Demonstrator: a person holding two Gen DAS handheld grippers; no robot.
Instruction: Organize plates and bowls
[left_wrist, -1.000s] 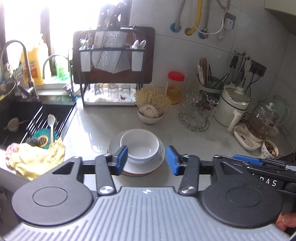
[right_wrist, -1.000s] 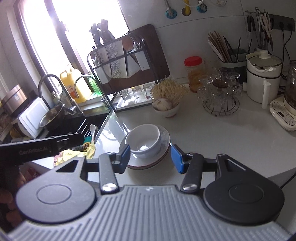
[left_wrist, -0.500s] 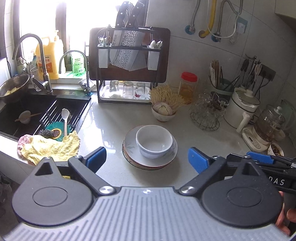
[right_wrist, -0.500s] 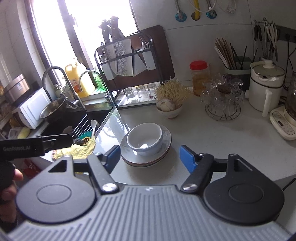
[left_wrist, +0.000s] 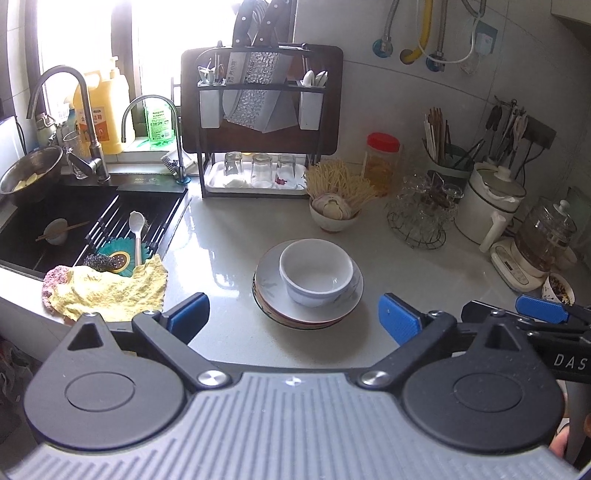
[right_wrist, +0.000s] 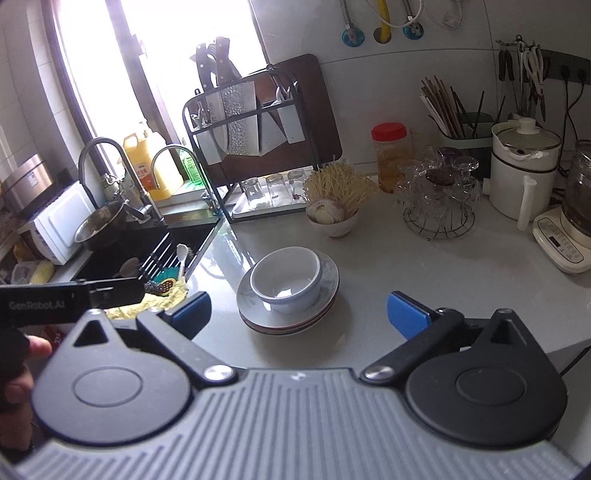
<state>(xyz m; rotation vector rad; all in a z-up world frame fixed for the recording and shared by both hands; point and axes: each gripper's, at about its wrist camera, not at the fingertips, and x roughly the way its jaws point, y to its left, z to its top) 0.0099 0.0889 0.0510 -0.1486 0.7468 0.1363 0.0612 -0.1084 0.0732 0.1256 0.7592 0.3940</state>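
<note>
Since a second ago, both grippers have spread their blue-padded fingers from a narrow gap to wide apart, and both have pulled back from the dishes. The left gripper (left_wrist: 293, 314) and the right gripper (right_wrist: 299, 312) each hold nothing. The white ceramic bowl (left_wrist: 316, 271) sits upright on a stack of pale round plates (left_wrist: 267, 284) in the middle of the glossy grey counter (left_wrist: 221, 240), ahead of both sets of fingers and touching neither.

A crumpled yellow cloth (left_wrist: 107, 291) lies at the counter's left edge beside the black sink (left_wrist: 33, 229). Behind the dishes stand a small bowl of garlic and dried noodles (left_wrist: 334, 212), a black knife and glass rack (left_wrist: 258, 122), a red-lidded jar (left_wrist: 382, 157) and a wire stand of glassware (left_wrist: 421, 214). A white electric pot (left_wrist: 487, 201) sits to the right.
</note>
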